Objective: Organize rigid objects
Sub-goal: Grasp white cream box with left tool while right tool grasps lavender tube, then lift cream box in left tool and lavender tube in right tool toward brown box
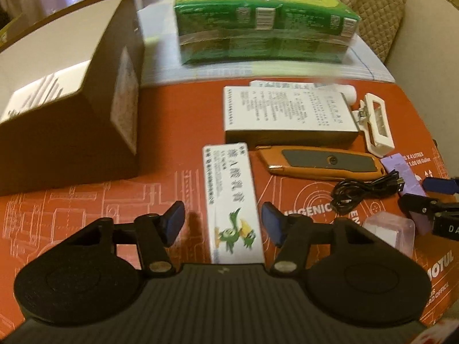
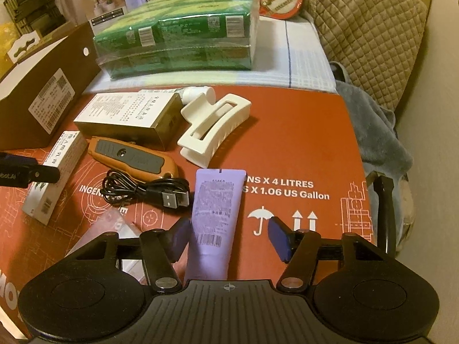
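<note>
Both grippers are spread open, gripping nothing: the left gripper [image 1: 222,223] straddles the long white green-printed carton [image 1: 231,200], and the right gripper [image 2: 229,238] straddles the lilac plastic tube [image 2: 213,215], each lying lengthwise along the fingers.

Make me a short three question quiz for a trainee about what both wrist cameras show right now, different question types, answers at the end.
1. True or false: the left tool is shut on the narrow white box.
2. Multiple choice: what lies between the open fingers of the right tool? A) orange utility knife B) purple tube C) white hair claw
3. Fill in: the coiled black USB cable lies just in front of the ____.

Key: 1 false, the tool is open with the box between its fingers. 2 B. 3 orange utility knife.
</note>
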